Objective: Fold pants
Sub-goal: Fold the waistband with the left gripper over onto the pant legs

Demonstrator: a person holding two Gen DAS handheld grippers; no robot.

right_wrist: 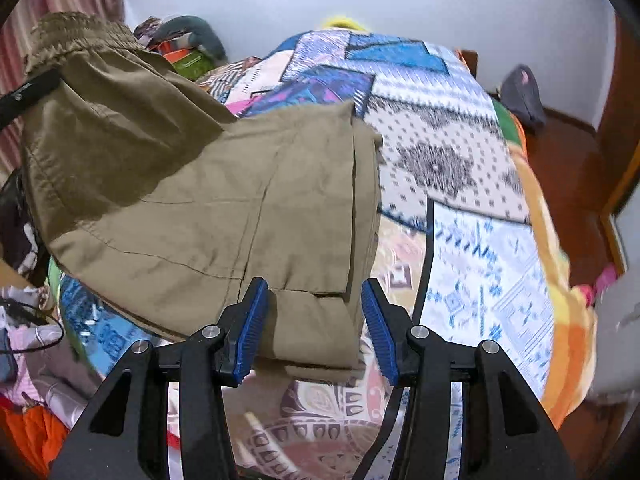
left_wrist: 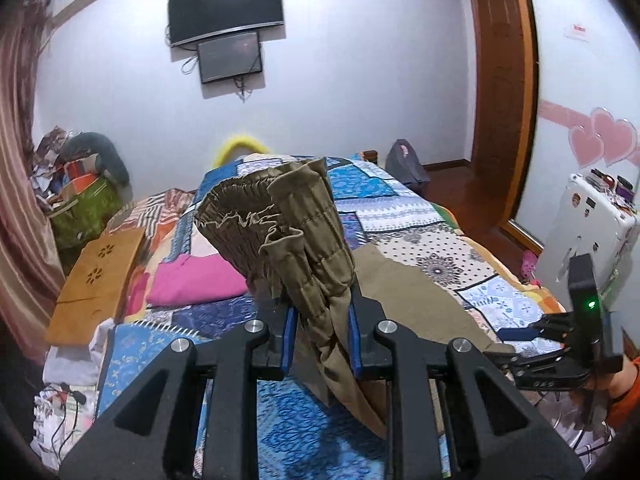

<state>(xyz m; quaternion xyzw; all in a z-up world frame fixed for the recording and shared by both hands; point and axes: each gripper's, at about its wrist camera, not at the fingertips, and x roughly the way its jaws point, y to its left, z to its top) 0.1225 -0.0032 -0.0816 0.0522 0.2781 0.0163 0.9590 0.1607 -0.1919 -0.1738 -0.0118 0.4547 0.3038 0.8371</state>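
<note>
Pants (left_wrist: 304, 236), khaki, partly lifted off patchwork bed quilt (left_wrist: 432, 216). Elastic waistband (left_wrist: 240, 204) bunched and raised, clamped between blue pads of left hand-held gripper (left_wrist: 322, 332). Folded leg section (right_wrist: 248, 208) lying flat on quilt. Right hand-held gripper (right_wrist: 316, 328) open, pads astride folded leg edge, not pressing. Pink cloth (left_wrist: 196, 280) lying beside on bed.

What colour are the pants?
The pants are khaki-olive brown, plain with no pattern; the right wrist view shows them best.
</note>
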